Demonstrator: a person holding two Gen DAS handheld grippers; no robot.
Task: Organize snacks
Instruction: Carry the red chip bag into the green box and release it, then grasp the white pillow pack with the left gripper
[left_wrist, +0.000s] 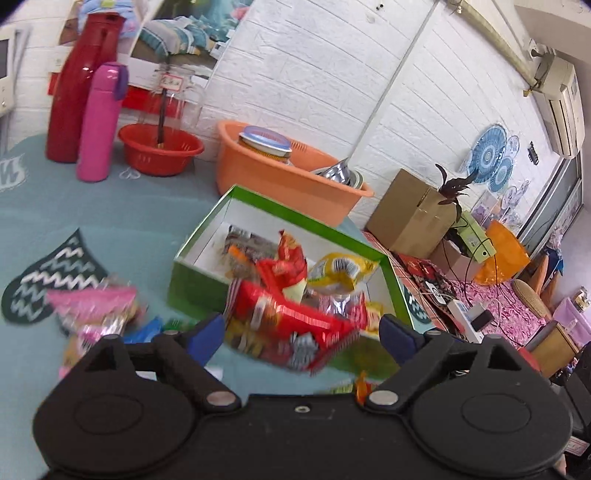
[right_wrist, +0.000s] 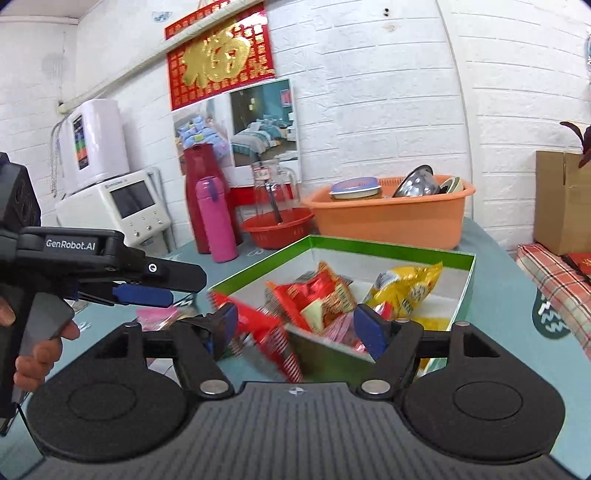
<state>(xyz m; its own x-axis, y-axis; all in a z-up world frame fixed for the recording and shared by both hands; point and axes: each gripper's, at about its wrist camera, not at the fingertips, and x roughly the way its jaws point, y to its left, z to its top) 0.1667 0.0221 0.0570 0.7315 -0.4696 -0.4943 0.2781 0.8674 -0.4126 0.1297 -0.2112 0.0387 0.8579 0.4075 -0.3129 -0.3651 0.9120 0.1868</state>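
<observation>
Red snack packet (left_wrist: 291, 325) (blurred) between wide-open left gripper (left_wrist: 301, 325) and right gripper (right_wrist: 295, 325); aim into green box (left_wrist: 258, 201).

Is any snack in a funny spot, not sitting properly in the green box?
Yes. A red snack packet sits blurred at the green box's near edge, hanging partly outside. Pink packets lie on the table beside the box, not in it.

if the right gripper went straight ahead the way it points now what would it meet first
Most likely the blurred red snack packet between the open right gripper's fingers, at the green cardboard box's near wall; depth is unclear.
</observation>
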